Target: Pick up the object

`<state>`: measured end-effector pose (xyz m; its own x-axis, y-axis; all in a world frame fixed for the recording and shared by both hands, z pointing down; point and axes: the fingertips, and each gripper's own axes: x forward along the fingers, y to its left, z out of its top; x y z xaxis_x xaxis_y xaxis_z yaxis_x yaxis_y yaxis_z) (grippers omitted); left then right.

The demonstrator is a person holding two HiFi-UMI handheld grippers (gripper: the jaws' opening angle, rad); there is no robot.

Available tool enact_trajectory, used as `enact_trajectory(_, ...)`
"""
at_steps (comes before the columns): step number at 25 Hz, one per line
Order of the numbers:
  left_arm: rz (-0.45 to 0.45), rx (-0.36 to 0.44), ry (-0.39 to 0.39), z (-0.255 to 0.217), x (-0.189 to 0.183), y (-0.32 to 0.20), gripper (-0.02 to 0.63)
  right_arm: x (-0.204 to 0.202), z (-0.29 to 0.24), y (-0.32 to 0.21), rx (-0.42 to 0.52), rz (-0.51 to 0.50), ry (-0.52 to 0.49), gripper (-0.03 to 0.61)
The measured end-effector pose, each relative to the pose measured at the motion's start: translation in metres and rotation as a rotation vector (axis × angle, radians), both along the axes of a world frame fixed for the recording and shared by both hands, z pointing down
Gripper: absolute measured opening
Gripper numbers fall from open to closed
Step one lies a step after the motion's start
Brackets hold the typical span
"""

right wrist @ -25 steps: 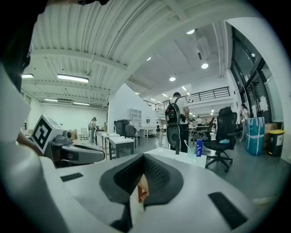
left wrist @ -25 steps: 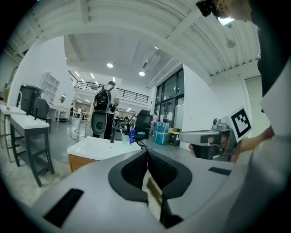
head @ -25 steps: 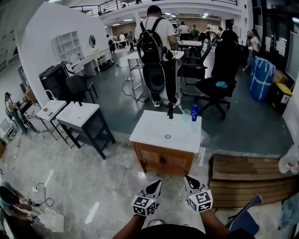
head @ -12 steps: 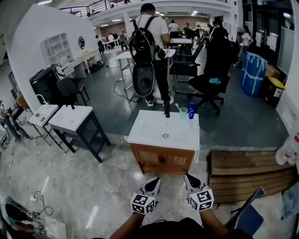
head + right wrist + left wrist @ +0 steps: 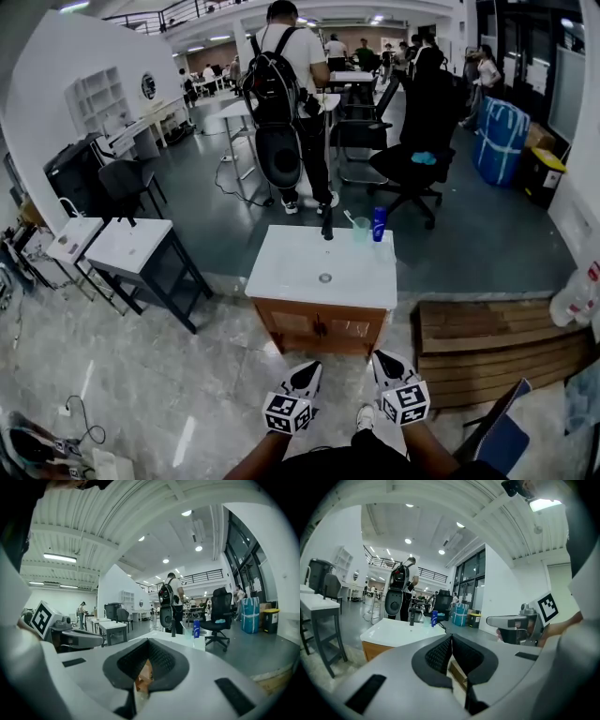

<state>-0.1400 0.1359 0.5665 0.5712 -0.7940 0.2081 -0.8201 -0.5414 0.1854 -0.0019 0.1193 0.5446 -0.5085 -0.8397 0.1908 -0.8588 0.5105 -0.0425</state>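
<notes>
Starting from the left hand-held gripper (image 5: 310,373), its own view shows the two dark pads pressed together at the tips with nothing between them (image 5: 451,637), and the right hand-held gripper (image 5: 381,359) is likewise shut and empty (image 5: 147,642). Both are carried low and close to the body, pointing forward, just as they were a second ago. What has changed is the person's position. A light shoe (image 5: 366,416) now shows on the floor between the two grippers where none showed before, and the surroundings have slid past, which reads as a step taken toward the white-topped table (image 5: 281,281) on its wooden cabinet. The table is well ahead of the jaws, so nothing is within reach yet. At the far edge of the table stand the likely candidates for the object: a dark upright piece (image 5: 326,224), just beside it a clear cup (image 5: 361,230) with something thin standing in it, and next to that a blue bottle (image 5: 379,223). Which of these is meant cannot be told from the task. Beyond the table a person with a backpack (image 5: 281,84) stands facing away, with a black office chair (image 5: 412,141) to the right. For the task this means the walk-up is under way and no pick has begun. The next part, as I judge it, is closing the remaining gap, then opening one pair of jaws before reaching across the table to its far edge.
</notes>
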Motion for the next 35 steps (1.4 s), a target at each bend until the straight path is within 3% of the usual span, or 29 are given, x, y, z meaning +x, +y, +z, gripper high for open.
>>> enact_trajectory(23, -0.030, 0.010, -0.032, -0.009, 0.090, -0.154, 0.020, 0.090, 0.013, -0.148, -0.001, -0.047, 0.012, 0.018)
enact_trajectory(35, -0.084, 0.023, -0.040, -0.016, 0.100, -0.192, 0.021, 0.113, 0.015, -0.177, -0.003, -0.061, -0.006, 0.018)
